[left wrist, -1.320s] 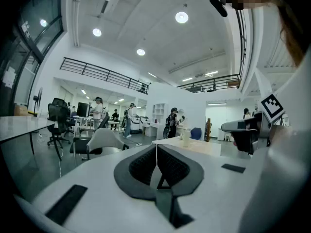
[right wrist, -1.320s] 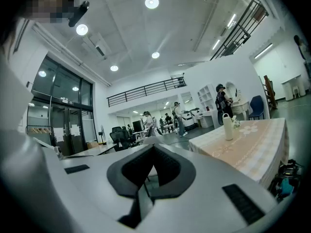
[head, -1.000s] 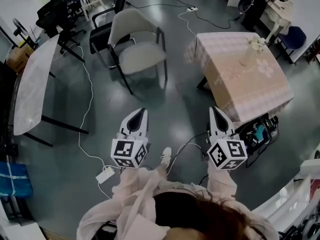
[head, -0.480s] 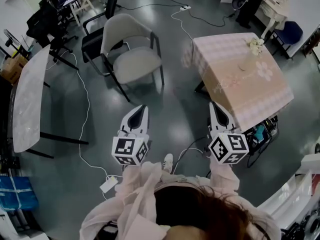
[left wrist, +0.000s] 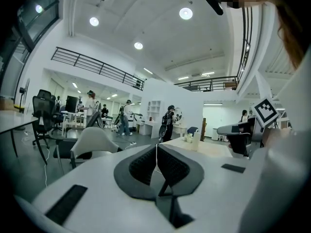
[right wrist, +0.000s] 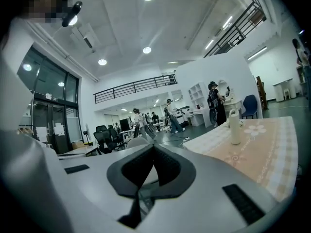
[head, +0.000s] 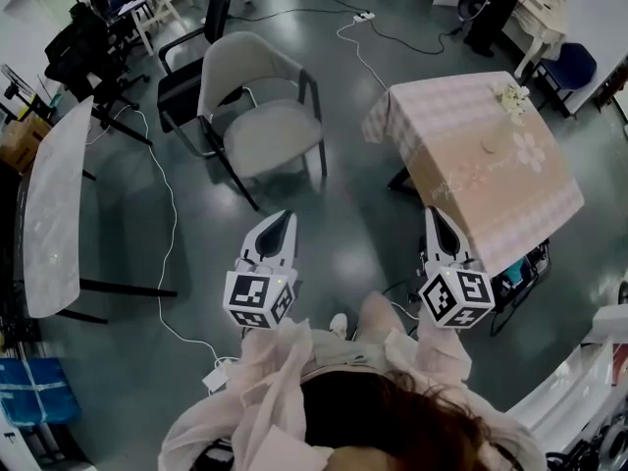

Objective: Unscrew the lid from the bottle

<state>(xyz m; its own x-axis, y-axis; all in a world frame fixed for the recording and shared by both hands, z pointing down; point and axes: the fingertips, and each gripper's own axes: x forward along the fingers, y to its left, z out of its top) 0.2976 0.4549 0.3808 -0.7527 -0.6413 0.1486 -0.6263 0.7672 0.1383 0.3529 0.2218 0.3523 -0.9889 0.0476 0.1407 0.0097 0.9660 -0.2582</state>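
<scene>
Found left gripper with jaws pressed together, nothing between them, held over the floor left of the cloth-covered surface. Found right gripper likewise closed and empty, near that surface's near edge. Noted white bottle upright on the surface, lid on top, well apart from both grippers. Noted small flower bunch at the surface's far corner. Observed grey chair left of the surface.
</scene>
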